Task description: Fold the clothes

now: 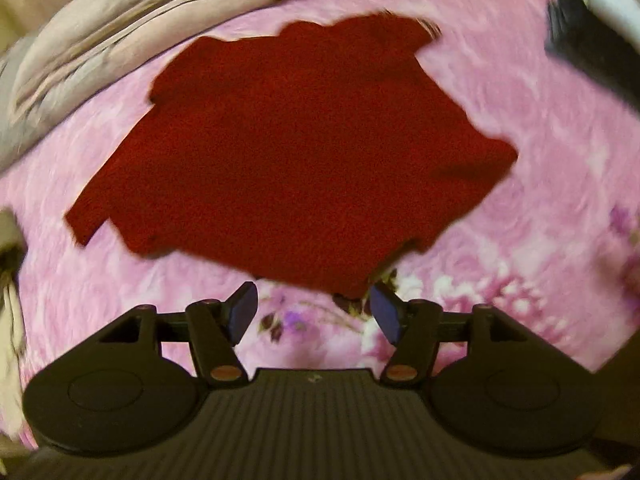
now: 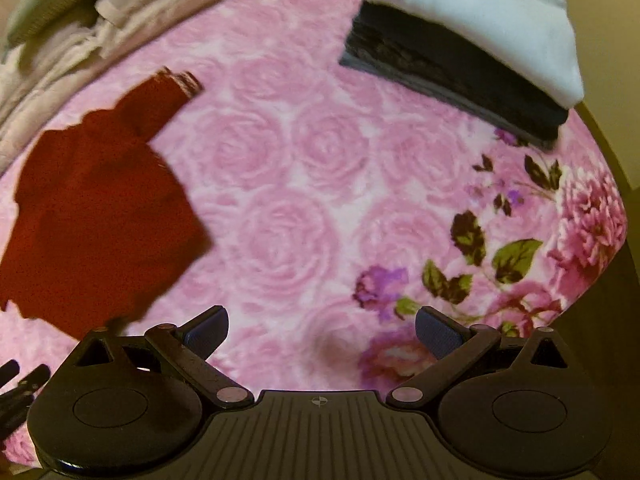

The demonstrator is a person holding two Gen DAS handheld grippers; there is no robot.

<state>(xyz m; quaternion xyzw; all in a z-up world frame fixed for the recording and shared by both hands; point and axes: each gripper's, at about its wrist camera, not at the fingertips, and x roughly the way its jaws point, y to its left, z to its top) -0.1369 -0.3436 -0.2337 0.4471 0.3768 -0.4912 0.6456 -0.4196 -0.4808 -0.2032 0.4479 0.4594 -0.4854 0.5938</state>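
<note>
Left wrist view is filled by a dark red garment (image 1: 296, 160), which is spread flat on a pink rose-patterned blanket (image 1: 520, 128), with one sleeve reaching toward the blanket's near left edge and its lower hem just ahead of the left gripper (image 1: 316, 314). The blue pads (image 1: 244, 312) of this gripper are seen standing apart, with nothing between them but blanket; the hem corner is seen just beyond the right-hand pad, and contact cannot be judged through the blur. Crumpled pale bedding (image 1: 100, 40) is heaped along the blanket's far left edge. In the right wrist view, the right gripper (image 2: 322, 332) is held over bare blanket, its fingers spread wide and empty, well apart from the garment, which lies toward the blanket's left side. At the far right corner of the blanket a stack of folded clothes (image 2: 460, 68) is seen, with dark pieces below and a white folded piece (image 2: 480, 8) on top. A printed spray of flowers and leaves (image 2: 500, 248) is seen near the blanket's right edge. No containers are visible; the folded things are carried by the blanket alone.
</note>
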